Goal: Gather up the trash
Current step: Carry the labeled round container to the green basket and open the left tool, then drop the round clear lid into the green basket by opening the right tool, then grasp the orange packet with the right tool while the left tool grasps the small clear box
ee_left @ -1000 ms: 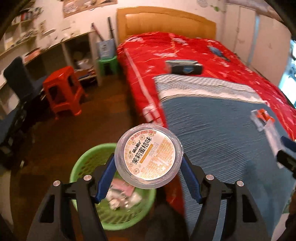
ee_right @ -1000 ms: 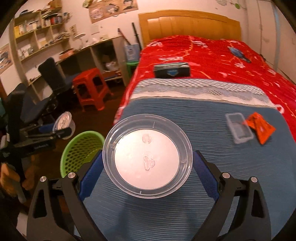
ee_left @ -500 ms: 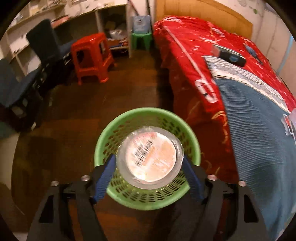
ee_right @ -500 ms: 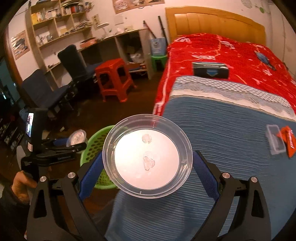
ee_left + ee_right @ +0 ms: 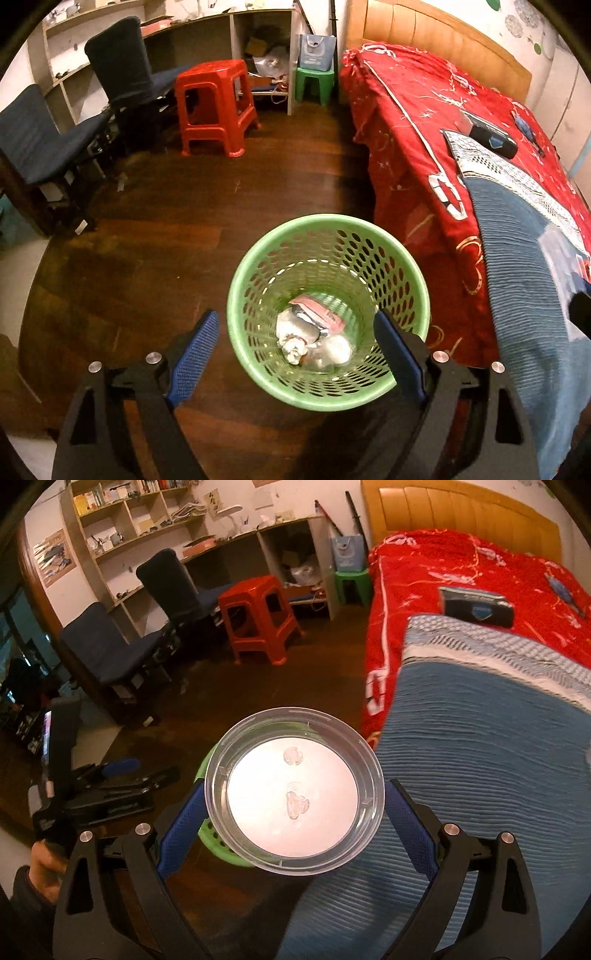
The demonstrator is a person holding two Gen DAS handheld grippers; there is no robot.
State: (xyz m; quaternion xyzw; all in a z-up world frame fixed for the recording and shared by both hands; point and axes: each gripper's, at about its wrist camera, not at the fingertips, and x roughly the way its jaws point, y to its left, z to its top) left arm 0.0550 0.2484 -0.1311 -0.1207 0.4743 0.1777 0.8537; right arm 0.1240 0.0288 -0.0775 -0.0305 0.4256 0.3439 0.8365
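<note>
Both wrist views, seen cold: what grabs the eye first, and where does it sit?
In the right wrist view, a clear round plastic container fills the centre, clamped between the right gripper's blue pads above the bed's edge. In the left wrist view, the green mesh wastebasket stands on the dark wood floor beside the red-covered bed, crumpled trash at its bottom, with the left gripper open and empty above it.

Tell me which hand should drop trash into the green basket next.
Right. The right gripper holds the clear plastic container beside the green basket; the left gripper, its fingers just opened, is empty.
</note>
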